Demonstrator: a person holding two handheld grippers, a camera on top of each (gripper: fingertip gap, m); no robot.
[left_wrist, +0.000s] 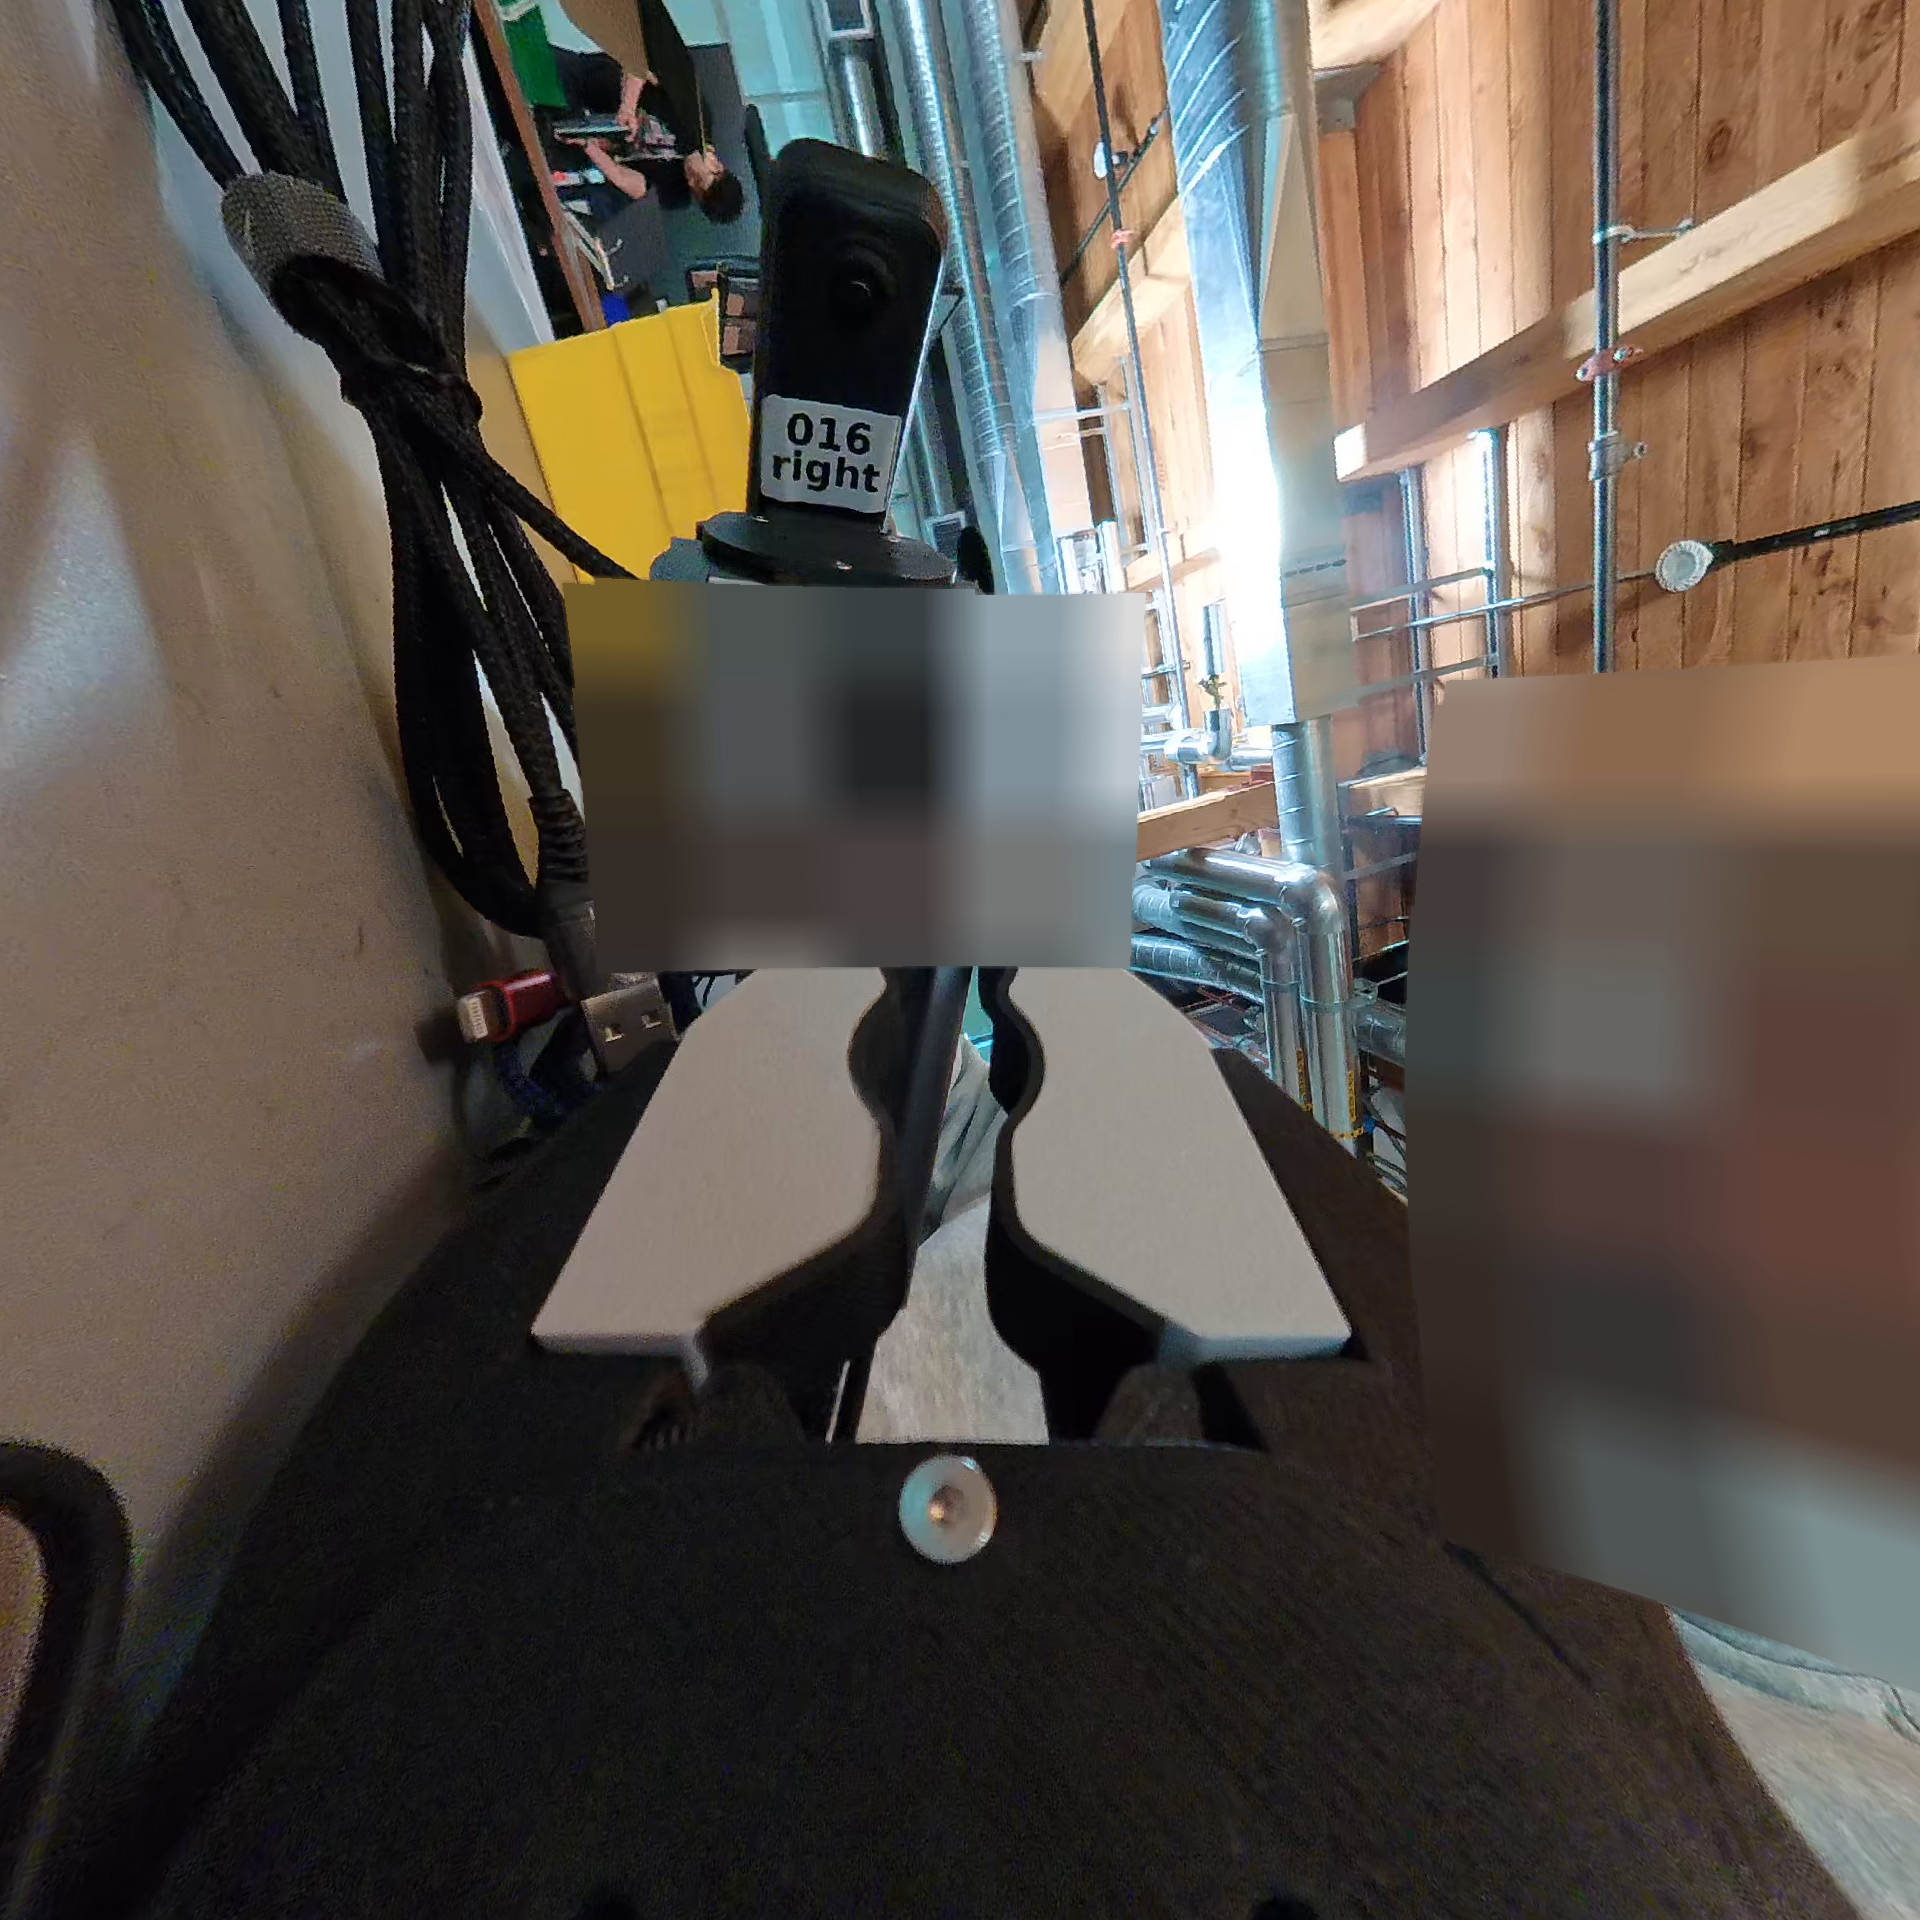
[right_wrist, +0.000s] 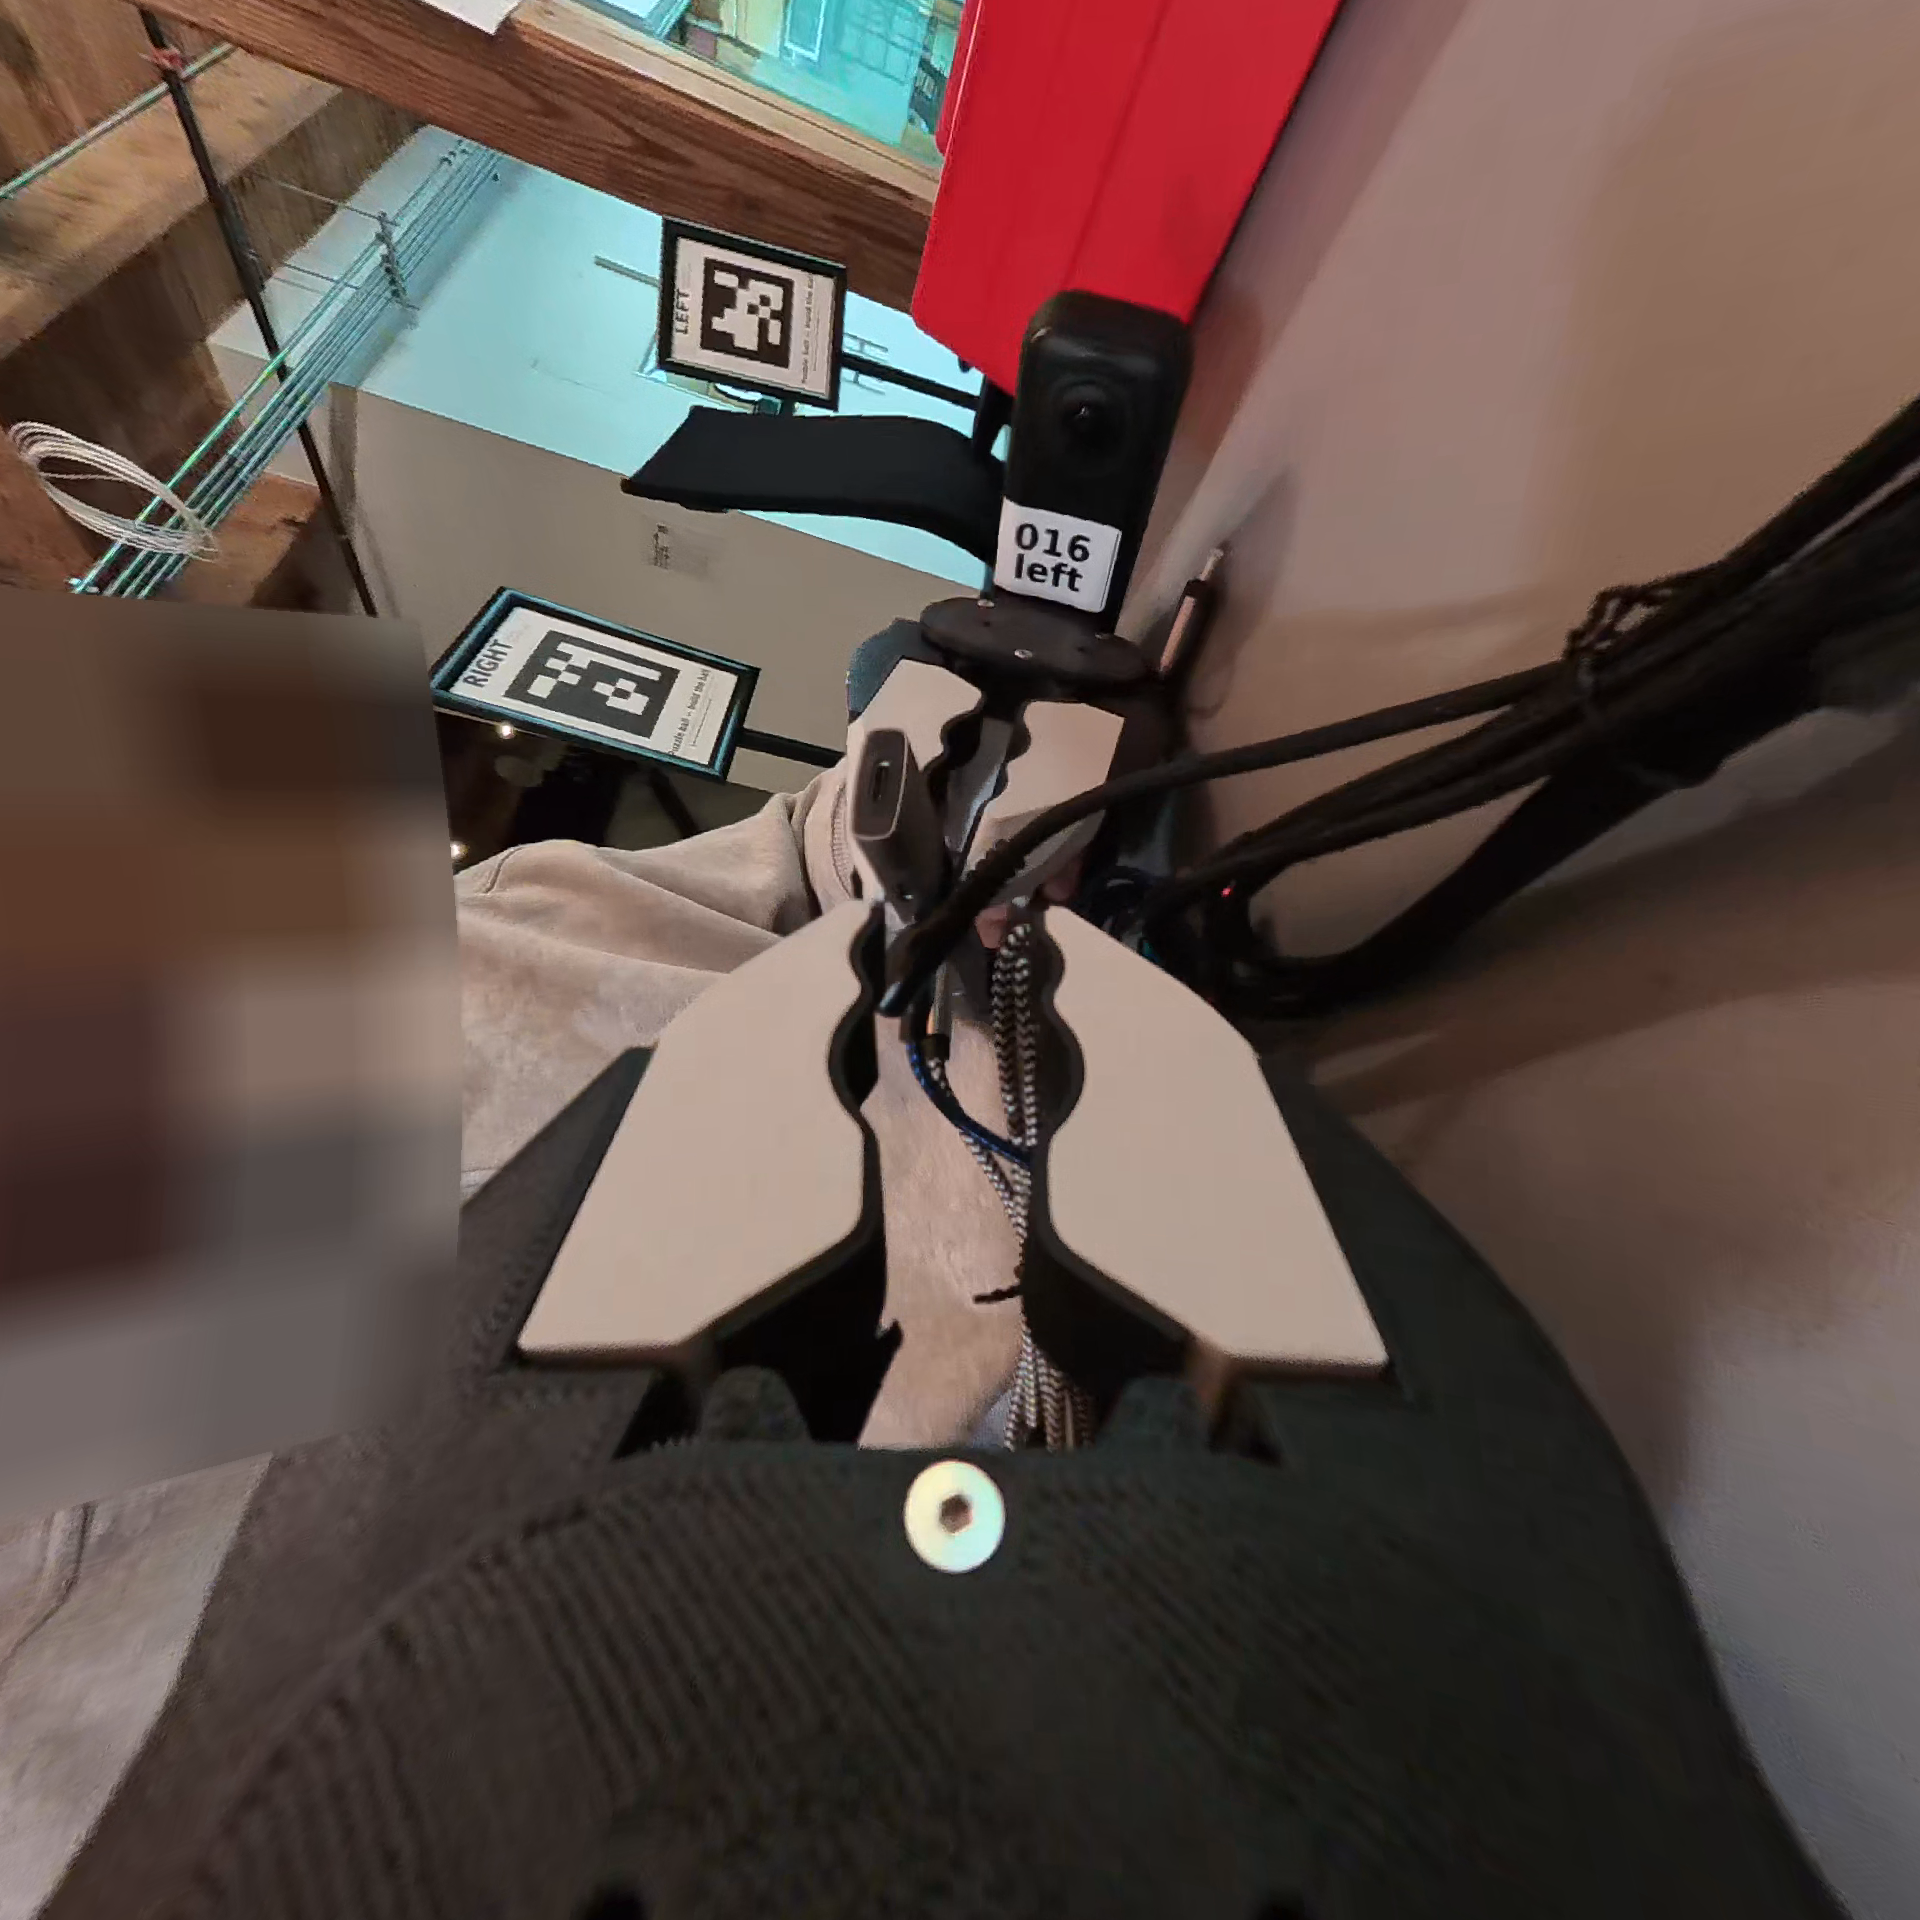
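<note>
Left gripper: fingers close together, a narrow gap between them; a thin dark cable runs through that gap – whether the pads actually pinch it cannot be told from this view

Right gripper: fingers also nearly together; at the tips sits a grey adapter block with a small port on its end, and a thin black cable crosses the tips toward 2 o'clock. Grip on either – cannot tell. A blue braided cable and a black-and-white braided cable lie in the gap lower down, over beige cloth

The two grippers face each other, tips nearly meeting; each view shows the other's black camera at 12 o'clock, with a white sticker

Left view surroundings: thick bundle of black braided cables at 10 o'clock, bound by a strap, against a pale surface; a red-collared plug and a silver USB plug at 9 o'clock; yellow bin at 11; wooden wall and metal pipes to 3

Right view: red panel at 12 o'clock; two framed black-and-white marker signs at 11
</note>
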